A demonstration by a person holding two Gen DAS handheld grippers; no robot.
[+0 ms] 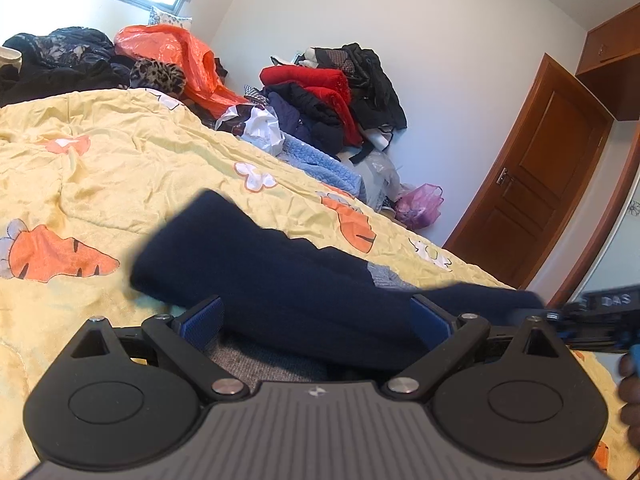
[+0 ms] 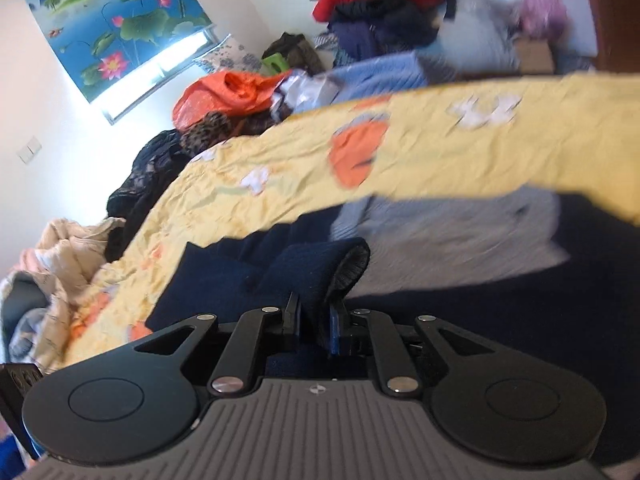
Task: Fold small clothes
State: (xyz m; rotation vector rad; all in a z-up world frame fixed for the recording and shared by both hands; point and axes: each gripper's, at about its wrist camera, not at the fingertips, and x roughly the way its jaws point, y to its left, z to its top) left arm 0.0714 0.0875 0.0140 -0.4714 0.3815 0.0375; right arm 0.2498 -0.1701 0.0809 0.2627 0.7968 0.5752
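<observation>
Navy garment (image 1: 256,264) on bed (image 1: 120,168): soft, light, limp | right claw (image 2: 314,320) pinched on rolled hem | left claw (image 1: 316,320) wide, astride cloth | best taken at edges.

— Where does the left wrist view sit?
— Low over the bed (image 1: 120,168), close, facing the door (image 1: 532,184).
— The right one?
— Low too, facing the window wall. Both share the clothes pile (image 1: 320,96) (image 2: 376,4).
</observation>
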